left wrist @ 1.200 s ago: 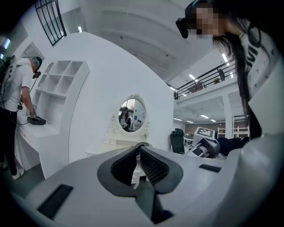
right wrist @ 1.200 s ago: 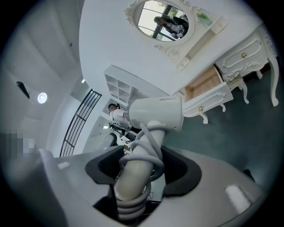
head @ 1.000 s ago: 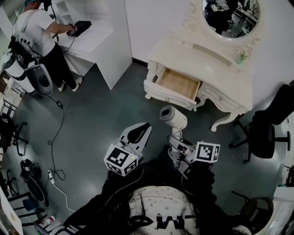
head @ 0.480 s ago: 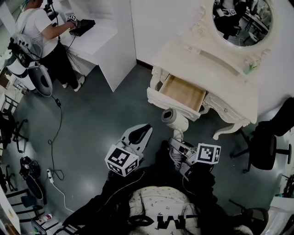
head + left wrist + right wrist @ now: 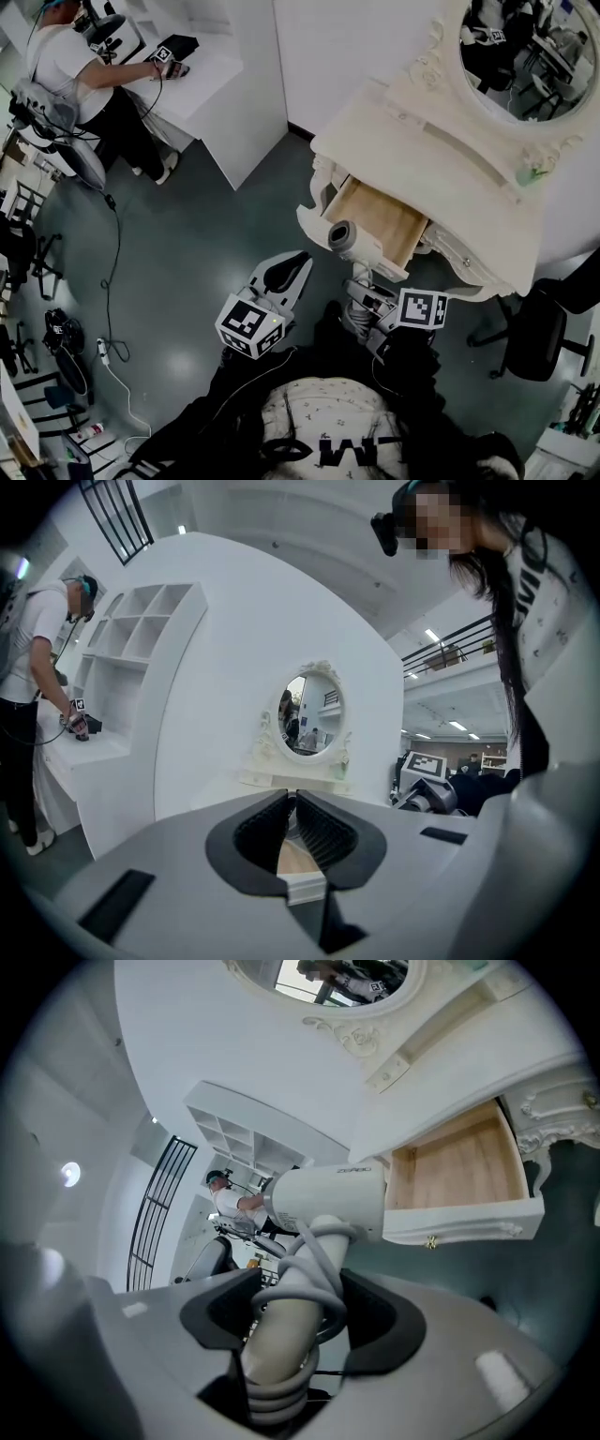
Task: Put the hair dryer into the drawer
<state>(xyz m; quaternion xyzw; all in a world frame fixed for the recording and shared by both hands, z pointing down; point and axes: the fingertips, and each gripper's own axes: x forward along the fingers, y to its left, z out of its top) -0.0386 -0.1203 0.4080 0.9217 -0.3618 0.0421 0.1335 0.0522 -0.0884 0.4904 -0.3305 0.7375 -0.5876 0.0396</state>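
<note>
My right gripper (image 5: 367, 298) is shut on the handle of a white hair dryer (image 5: 354, 242), whose cord is wound round the handle. In the right gripper view the hair dryer (image 5: 323, 1211) stands upright between the jaws of my right gripper (image 5: 302, 1312), its barrel level with the front of the open drawer (image 5: 466, 1171). The drawer (image 5: 380, 221) of the white dressing table (image 5: 441, 159) shows a bare wooden bottom. My left gripper (image 5: 281, 274) hangs to the left of the dryer, shut on nothing; the left gripper view shows the left gripper (image 5: 294, 825) with jaws almost touching.
An oval mirror (image 5: 523, 52) tops the dressing table. A white desk with shelves (image 5: 220, 75) stands at the back left, where a person (image 5: 70, 66) works. A black chair (image 5: 536, 323) is at the right. Cables (image 5: 105, 309) and gear lie on the dark floor at left.
The dressing table and open drawer have come closer; the hair dryer's barrel now overlaps the drawer's front in the head view. The left gripper keeps its place beside it.
</note>
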